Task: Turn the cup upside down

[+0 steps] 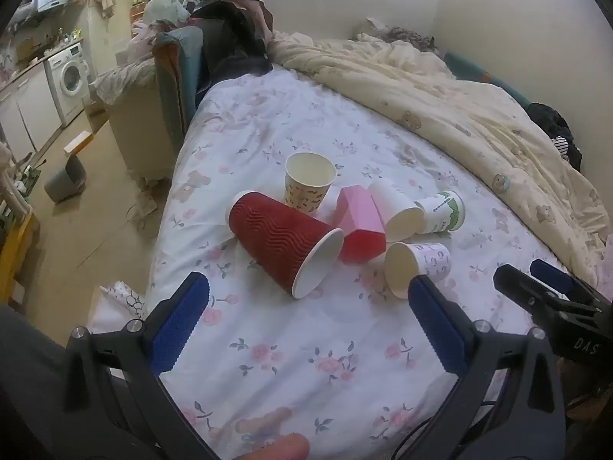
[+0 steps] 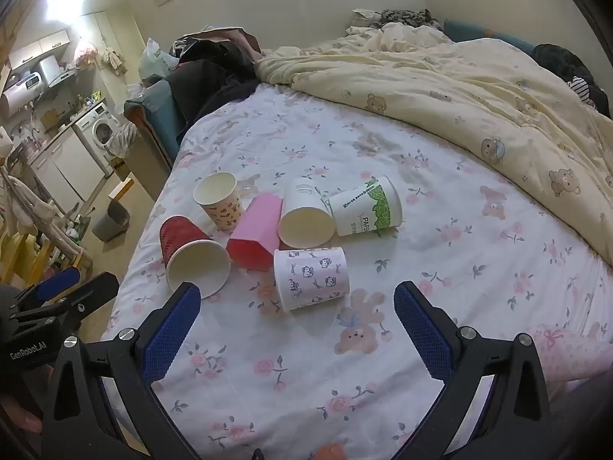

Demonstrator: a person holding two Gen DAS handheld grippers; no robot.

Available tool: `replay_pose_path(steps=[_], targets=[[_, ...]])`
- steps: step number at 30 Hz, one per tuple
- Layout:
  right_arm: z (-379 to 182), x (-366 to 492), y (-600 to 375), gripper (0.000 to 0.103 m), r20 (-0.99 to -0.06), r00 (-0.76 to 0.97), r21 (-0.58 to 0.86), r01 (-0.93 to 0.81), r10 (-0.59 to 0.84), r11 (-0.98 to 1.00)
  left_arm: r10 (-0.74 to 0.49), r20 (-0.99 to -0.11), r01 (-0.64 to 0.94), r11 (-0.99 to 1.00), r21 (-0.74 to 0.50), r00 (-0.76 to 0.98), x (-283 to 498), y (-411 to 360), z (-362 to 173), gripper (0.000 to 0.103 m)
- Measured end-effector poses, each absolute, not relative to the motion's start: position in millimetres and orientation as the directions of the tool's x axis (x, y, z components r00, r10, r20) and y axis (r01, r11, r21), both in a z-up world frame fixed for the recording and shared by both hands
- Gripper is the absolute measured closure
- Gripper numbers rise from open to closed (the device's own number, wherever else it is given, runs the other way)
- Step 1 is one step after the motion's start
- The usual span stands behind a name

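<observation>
Several cups lie clustered on the floral bedsheet (image 1: 299,352). A red ribbed cup (image 1: 283,241) (image 2: 191,253) lies on its side, mouth toward me. A patterned cup (image 1: 306,184) (image 2: 220,203) stands upright, mouth up. A pink faceted cup (image 1: 360,226) (image 2: 256,230), a white cup (image 1: 398,207) (image 2: 306,214), a green-printed cup (image 1: 442,211) (image 2: 364,207) and a pink cartoon cup (image 1: 417,264) (image 2: 312,278) lie on their sides. My left gripper (image 1: 308,326) is open and empty, short of the red cup. My right gripper (image 2: 297,329) is open and empty, just before the cartoon cup.
A cream quilt (image 1: 459,107) (image 2: 479,88) is bunched along the bed's far right. Dark clothes (image 1: 230,42) pile at the bed's far left corner. The bed edge drops to the floor on the left, with a grey bin (image 1: 65,180) and a washing machine (image 1: 71,76) beyond.
</observation>
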State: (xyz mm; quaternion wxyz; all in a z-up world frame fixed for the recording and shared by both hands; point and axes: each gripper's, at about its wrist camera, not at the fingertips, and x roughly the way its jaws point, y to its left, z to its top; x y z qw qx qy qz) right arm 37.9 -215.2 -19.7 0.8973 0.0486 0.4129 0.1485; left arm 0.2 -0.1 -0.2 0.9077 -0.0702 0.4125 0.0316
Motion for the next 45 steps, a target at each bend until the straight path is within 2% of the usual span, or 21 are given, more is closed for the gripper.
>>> replay_pose_path(steps=[20, 45], targets=[[-20.1, 37.9, -215.6, 0.000, -0.732, 0.612, 0.204, -0.223, 0.300, 0.953, -0.032, -0.750, -0.112, 0.984, -0.141, 0.660, 1.6, 0.4, 1.7, 0.000], [-22.8, 39.4, -213.5, 0.000, -0.740, 0.607, 0.197, -0.218, 0.291, 0.956, -0.021, -0.745, -0.115, 0.985, -0.131, 0.667, -0.4, 1.7, 0.4, 0.000]])
